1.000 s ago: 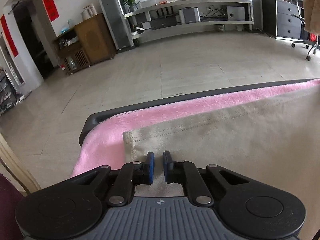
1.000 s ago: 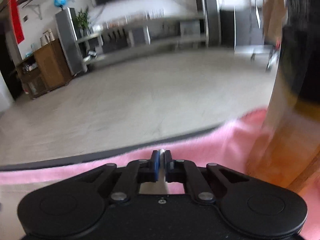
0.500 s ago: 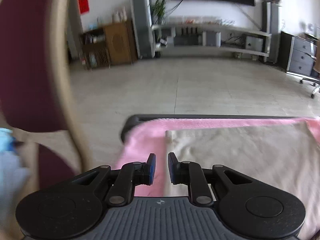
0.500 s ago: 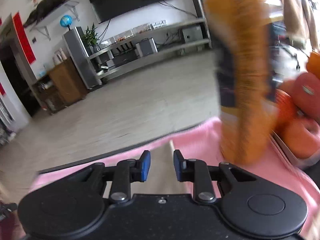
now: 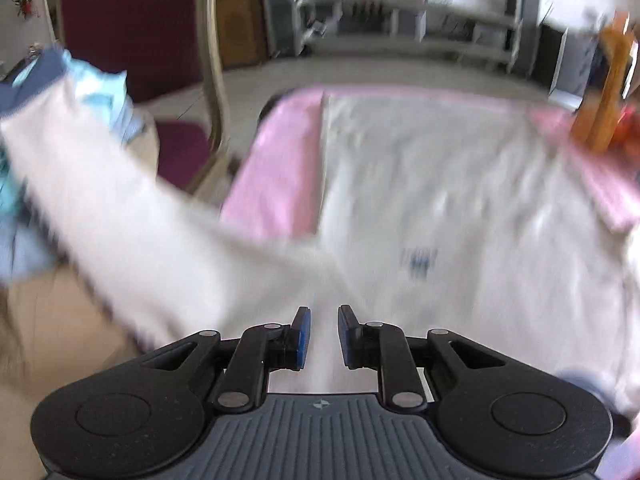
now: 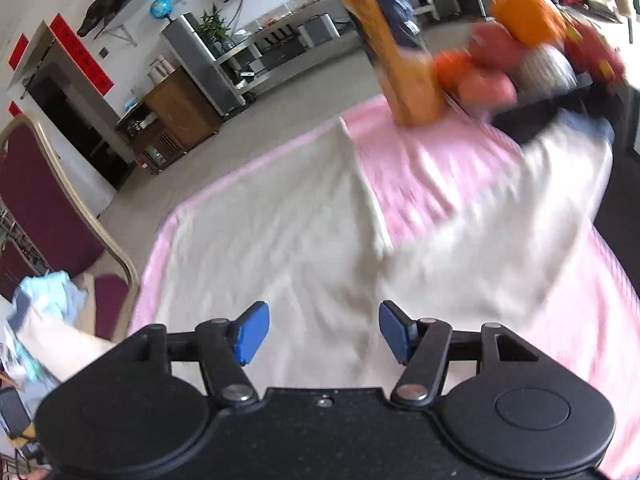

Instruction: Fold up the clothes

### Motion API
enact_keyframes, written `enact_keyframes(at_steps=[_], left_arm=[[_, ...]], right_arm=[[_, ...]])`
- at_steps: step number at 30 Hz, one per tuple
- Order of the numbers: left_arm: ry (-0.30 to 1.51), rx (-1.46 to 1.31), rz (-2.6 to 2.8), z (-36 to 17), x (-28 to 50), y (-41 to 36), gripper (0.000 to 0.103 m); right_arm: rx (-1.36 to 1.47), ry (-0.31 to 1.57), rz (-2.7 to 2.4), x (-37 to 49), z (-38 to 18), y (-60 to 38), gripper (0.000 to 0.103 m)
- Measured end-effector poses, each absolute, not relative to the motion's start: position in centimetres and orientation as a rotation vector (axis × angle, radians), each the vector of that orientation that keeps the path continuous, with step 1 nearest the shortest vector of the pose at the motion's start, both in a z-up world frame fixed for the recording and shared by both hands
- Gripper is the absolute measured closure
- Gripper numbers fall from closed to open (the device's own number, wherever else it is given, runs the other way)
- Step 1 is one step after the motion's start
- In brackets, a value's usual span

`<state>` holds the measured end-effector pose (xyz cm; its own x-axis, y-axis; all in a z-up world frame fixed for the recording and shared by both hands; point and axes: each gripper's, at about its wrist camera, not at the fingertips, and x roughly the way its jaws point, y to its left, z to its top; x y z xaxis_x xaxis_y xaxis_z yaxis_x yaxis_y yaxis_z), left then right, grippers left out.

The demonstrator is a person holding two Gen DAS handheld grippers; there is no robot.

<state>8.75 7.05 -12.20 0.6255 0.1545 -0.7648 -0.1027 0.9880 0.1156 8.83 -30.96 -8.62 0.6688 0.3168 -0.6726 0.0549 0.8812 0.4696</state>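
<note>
A pink blanket (image 6: 420, 168) covered the counter, and over most of it lay a cream long-sleeved shirt (image 6: 280, 240), spread flat with its hem toward the far edge. One sleeve (image 5: 120, 216) ran off the counter's left side toward a maroon chair (image 5: 132, 28) with a gilt frame, where a heap of pale blue clothes (image 5: 100, 92) sat on the seat; the other sleeve (image 6: 560, 184) stretched right, toward the far right corner. In that corner stood a tall orange bottle (image 6: 396, 52) beside a pile of red and orange fruit (image 6: 516, 36) (both heavily blurred, so the kinds could not be told). A small dark mark (image 5: 418, 260) showed on the shirt's chest. The right gripper (image 6: 324, 332) hovered over the near part of the shirt with its blue-padded fingers spread wide and nothing between them. The left gripper (image 5: 323, 338) was also above the shirt, near where the left sleeve met the body, its fingers parted by a narrow gap and holding no cloth.
</note>
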Motion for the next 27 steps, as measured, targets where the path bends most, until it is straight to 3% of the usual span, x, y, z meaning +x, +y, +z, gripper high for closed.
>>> enact_keyframes(at_steps=[4, 7, 9, 10, 18, 27], left_arm=[[0.83, 0.111, 0.121, -12.1, 7.4, 5.4, 0.07], [0.836, 0.086, 0.115, -12.5, 6.6, 5.0, 0.07], [0.853, 0.077, 0.103, -13.0, 6.9, 4.7, 0.071], [0.86, 0.076, 0.096, -13.3, 6.9, 4.5, 0.071], [0.857, 0.169, -0.027, -14.3, 5.2, 1.1, 0.081], [0.918, 0.313, -0.131, -15.9, 3.0, -1.8, 0.081]], right_arm=[[0.546, 0.881, 0.125, 6.6, -11.9, -31.3, 0.048], [0.497, 0.84, 0.139, 7.0, -11.6, -31.0, 0.052], [0.44, 0.865, 0.105, 7.4, -12.0, -30.3, 0.079], [0.435, 0.886, 0.122, 7.6, -12.3, -29.9, 0.082], [0.266, 1.026, 0.355, 8.6, -14.9, -24.1, 0.082], [0.168, 1.125, 0.369, 5.5, -15.8, -22.8, 0.082]])
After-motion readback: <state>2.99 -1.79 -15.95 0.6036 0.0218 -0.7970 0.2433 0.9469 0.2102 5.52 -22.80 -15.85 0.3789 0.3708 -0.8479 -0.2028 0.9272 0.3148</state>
